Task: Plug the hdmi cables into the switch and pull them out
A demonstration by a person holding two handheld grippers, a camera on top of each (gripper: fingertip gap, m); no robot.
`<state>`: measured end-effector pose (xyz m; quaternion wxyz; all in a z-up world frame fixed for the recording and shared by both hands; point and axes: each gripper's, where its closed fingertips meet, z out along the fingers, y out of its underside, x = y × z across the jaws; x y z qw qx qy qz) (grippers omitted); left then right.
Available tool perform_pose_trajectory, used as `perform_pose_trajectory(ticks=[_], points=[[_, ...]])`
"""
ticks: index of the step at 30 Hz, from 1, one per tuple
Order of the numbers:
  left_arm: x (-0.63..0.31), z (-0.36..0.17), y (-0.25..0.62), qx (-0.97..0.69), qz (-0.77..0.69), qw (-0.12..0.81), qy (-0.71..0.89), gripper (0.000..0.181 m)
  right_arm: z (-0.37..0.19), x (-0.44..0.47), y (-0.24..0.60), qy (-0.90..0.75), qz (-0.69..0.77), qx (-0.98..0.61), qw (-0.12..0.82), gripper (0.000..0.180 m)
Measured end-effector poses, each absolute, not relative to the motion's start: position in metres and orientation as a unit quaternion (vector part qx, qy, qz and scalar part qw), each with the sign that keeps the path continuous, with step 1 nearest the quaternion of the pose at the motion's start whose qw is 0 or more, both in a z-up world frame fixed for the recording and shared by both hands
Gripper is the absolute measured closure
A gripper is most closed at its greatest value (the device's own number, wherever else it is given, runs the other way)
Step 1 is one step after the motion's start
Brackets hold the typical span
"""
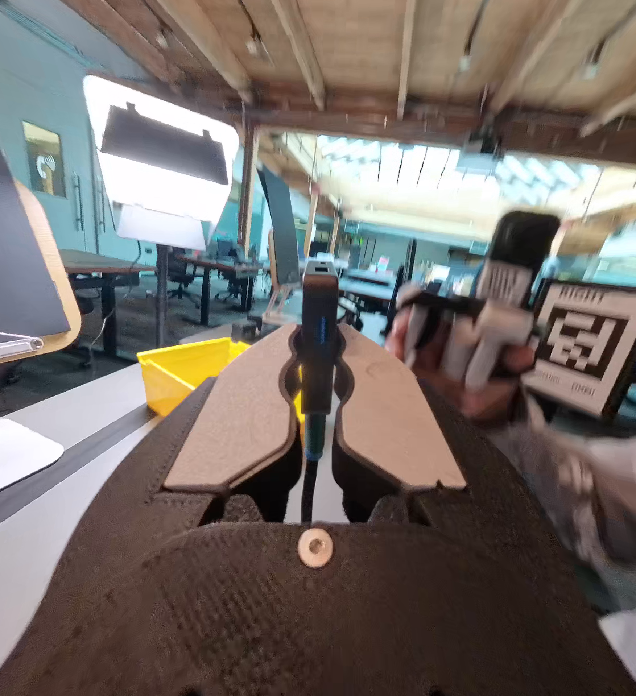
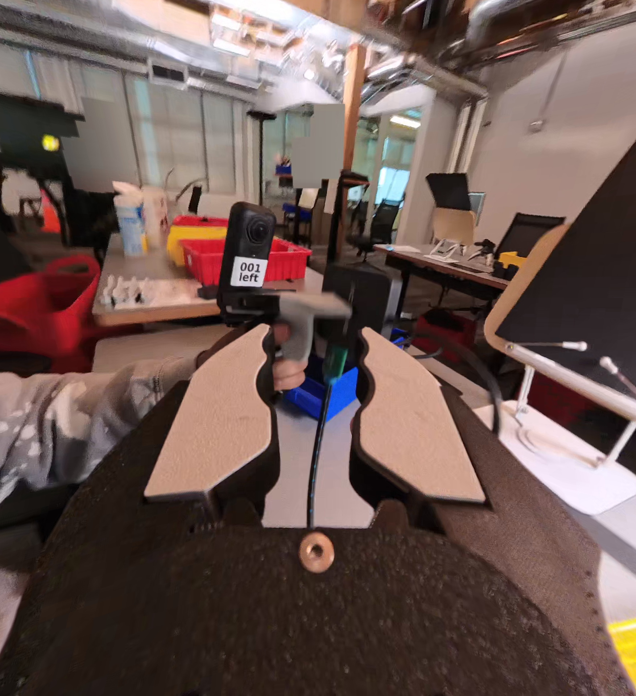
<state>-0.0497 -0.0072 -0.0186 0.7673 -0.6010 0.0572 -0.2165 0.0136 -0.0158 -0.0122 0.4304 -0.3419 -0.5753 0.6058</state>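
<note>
Left gripper (image 1: 318, 361): in my left wrist view the two tan fingers are clamped on a dark slab-shaped device, which I take to be the switch (image 1: 319, 339); it stands on edge between the fingertips and juts past them, with an open port showing on its far end.

Cable at the switch: a black cable (image 1: 309, 486) with a blue-ringed plug enters the near end of the switch and runs back down the gap between the fingers toward the palm screw.

Right gripper (image 2: 314, 361): in my right wrist view the fingers stand apart with nothing between the pads touching them.

Green plug (image 2: 334, 361): a green-bodied connector hangs in the open gap near the fingertips, closer to the right finger; its dark cable (image 2: 318, 452) trails back down the middle of the gap. Motion blur stops me from saying what holds its upper end.

Only the left view shows: the yellow bin (image 1: 173, 373) just beyond the left finger, and off past the right finger a blurred hand (image 1: 471, 350) gripping the other handle.

Only the right view shows: the blue bin (image 2: 316, 395) beyond the gap, the other rig's camera (image 2: 250, 244) above the left fingertip, and red bins (image 2: 211, 256) on the table behind.
</note>
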Motion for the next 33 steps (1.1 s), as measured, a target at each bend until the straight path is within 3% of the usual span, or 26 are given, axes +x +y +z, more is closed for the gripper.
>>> perform_pose_trajectory(ticks=[6, 8, 11, 17, 23, 33], points=[[-0.053, 0.007, -0.003, -0.524, -0.275, 0.805, 0.026, 0.166, -0.095, -0.044, -0.006, -0.589, 0.537, -0.410, 0.444, 0.126], [-0.047, 0.013, -0.004, -0.511, -0.279, 0.812, 0.033, 0.166, -0.107, -0.052, -0.013, -0.615, 0.526, -0.405, 0.426, 0.136], [-0.046, 0.014, -0.008, -0.503, -0.270, 0.820, 0.040, 0.166, -0.107, -0.051, -0.011, -0.651, 0.485, -0.385, 0.439, 0.173], [-0.055, 0.004, -0.015, -0.547, -0.263, 0.792, 0.059, 0.166, -0.078, -0.034, 0.043, -0.766, 0.293, -0.338, 0.461, 0.174], [-0.049, -0.037, 0.008, -0.621, -0.275, 0.730, 0.078, 0.166, -0.048, -0.018, 0.091, -0.889, 0.060, -0.237, 0.386, 0.173], [-0.036, -0.064, 0.014, -0.677, -0.268, 0.675, 0.122, 0.158, -0.065, -0.011, 0.099, -0.921, -0.002, -0.192, 0.339, 0.173]])
